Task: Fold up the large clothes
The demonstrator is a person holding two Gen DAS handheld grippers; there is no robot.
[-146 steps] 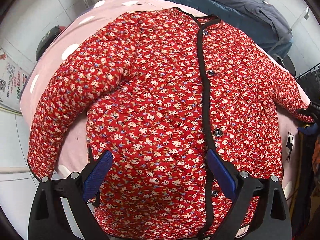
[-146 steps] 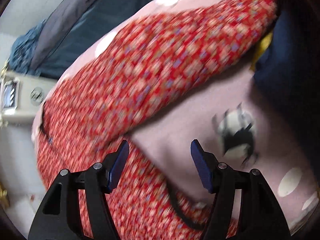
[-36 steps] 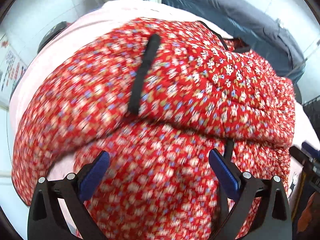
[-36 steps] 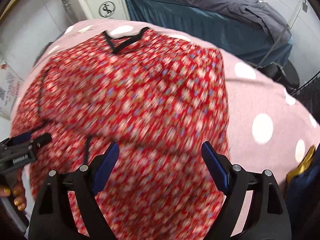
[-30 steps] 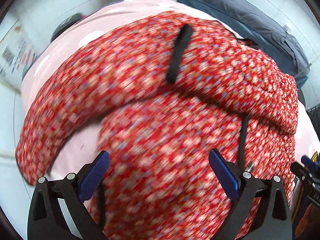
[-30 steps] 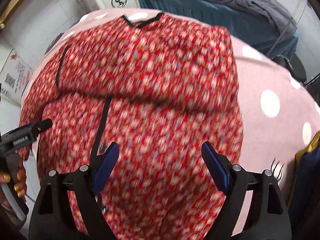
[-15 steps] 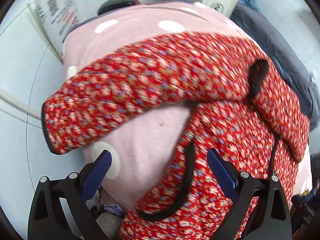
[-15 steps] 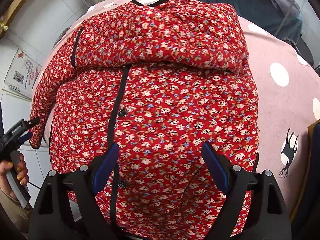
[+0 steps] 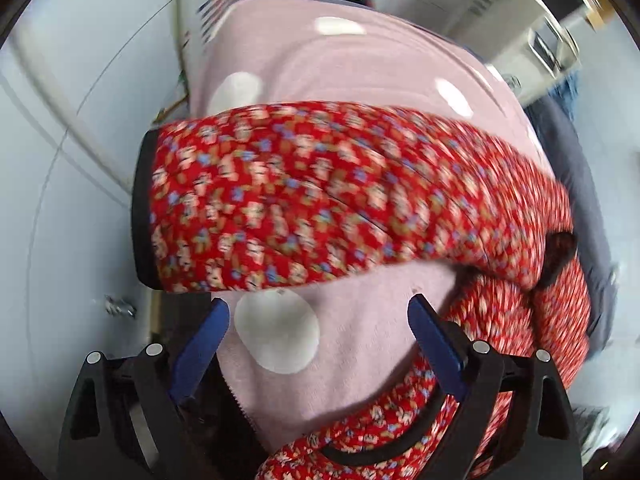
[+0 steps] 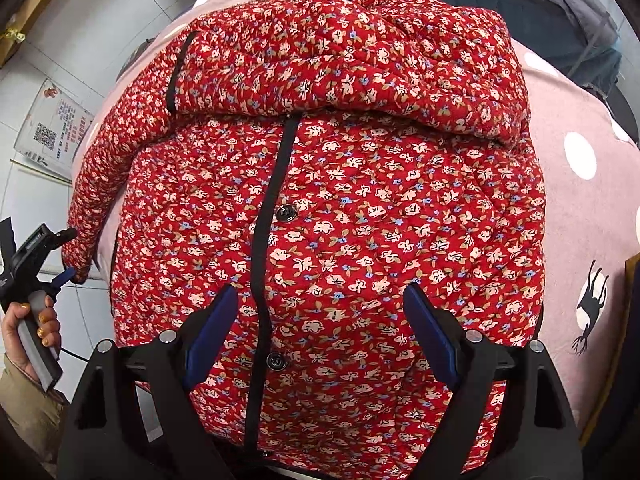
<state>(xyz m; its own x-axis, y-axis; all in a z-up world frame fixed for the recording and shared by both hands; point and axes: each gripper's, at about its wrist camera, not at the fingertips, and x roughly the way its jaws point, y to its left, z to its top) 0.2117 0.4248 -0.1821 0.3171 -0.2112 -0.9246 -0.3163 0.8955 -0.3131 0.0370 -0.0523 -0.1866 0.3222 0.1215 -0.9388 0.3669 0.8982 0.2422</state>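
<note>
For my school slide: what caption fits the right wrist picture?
Open right gripper above a red flowered jacket, one sleeve folded across its chest, on pink dotted cloth.

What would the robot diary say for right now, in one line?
jacket: right sleeve folded | left sleeve: out flat | left gripper: open, closing, empty | right gripper: open

**Red florals on pink polka dots**

The quilted jacket [image 10: 360, 208] is bright red, scattered with small pale-pink flowers, tan leaves and tiny blue specks. Black piping [image 10: 276, 208] edges its front opening, neckline and cuffs, and its buttons [image 10: 285, 213] are dark. The cover on the surface [image 10: 580, 216] is soft pink with large white dots and a black deer silhouette [image 10: 593, 304] at its right edge. Both grippers are black with blue pads [image 10: 430, 340].
</note>
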